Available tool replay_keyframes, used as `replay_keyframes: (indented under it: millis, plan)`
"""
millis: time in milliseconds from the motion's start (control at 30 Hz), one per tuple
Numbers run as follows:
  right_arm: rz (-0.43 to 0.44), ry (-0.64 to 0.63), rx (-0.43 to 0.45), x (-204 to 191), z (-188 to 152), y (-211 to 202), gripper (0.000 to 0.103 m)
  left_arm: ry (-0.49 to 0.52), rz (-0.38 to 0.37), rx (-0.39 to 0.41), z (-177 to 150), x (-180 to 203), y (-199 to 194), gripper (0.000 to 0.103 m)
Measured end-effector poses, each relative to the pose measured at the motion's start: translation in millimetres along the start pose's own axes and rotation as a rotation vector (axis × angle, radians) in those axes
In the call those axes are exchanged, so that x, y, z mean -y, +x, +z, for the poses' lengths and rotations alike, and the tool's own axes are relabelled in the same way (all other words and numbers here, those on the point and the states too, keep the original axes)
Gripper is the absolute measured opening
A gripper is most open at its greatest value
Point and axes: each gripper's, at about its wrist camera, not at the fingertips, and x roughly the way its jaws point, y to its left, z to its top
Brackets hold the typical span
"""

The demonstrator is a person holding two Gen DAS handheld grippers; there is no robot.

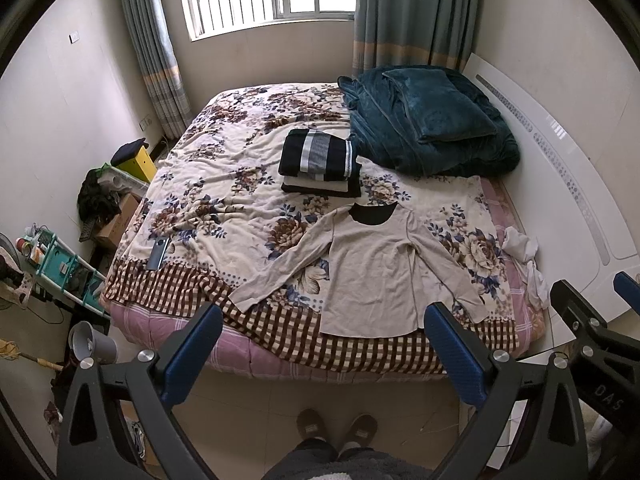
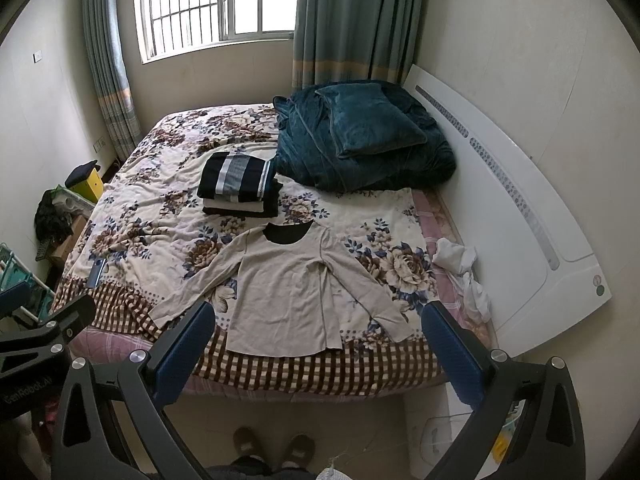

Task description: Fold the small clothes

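A beige long-sleeved shirt (image 1: 372,268) lies flat and spread out on the floral bedspread (image 1: 224,200), black inside its neck, hem near the bed's front edge. It also shows in the right wrist view (image 2: 284,292). A stack of folded clothes (image 1: 318,164) with a striped dark top sits behind it, also in the right wrist view (image 2: 240,188). My left gripper (image 1: 324,344) is open and empty, held above the floor in front of the bed. My right gripper (image 2: 320,344) is open and empty, beside the left one.
A teal blanket and pillow (image 1: 428,120) are piled at the back right. White crumpled garments (image 1: 524,260) lie at the bed's right edge by the white headboard (image 1: 560,168). A phone (image 1: 158,254) lies at the bed's left. Clutter and a shelf (image 1: 60,268) stand on the left floor.
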Motion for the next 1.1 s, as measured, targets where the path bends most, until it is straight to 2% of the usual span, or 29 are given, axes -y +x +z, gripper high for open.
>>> replay_keyframes:
  millis: [833,967,1067,1100]
  plan:
    - [-0.002,0.001,-0.001,-8,-3,4,0.103,0.001,-0.002,0.001,6,8,0,0.103]
    - [-0.009,0.016,-0.012,-15,4,2,0.103,0.004,0.009,0.014,22,17,6,0.103]
    - [-0.037,0.063,-0.036,-13,2,27,0.103,0.018,0.039,0.052,40,24,33,0.103]
    - [-0.051,0.081,-0.048,-7,0,41,0.103,0.032,0.055,0.056,61,19,47,0.103]
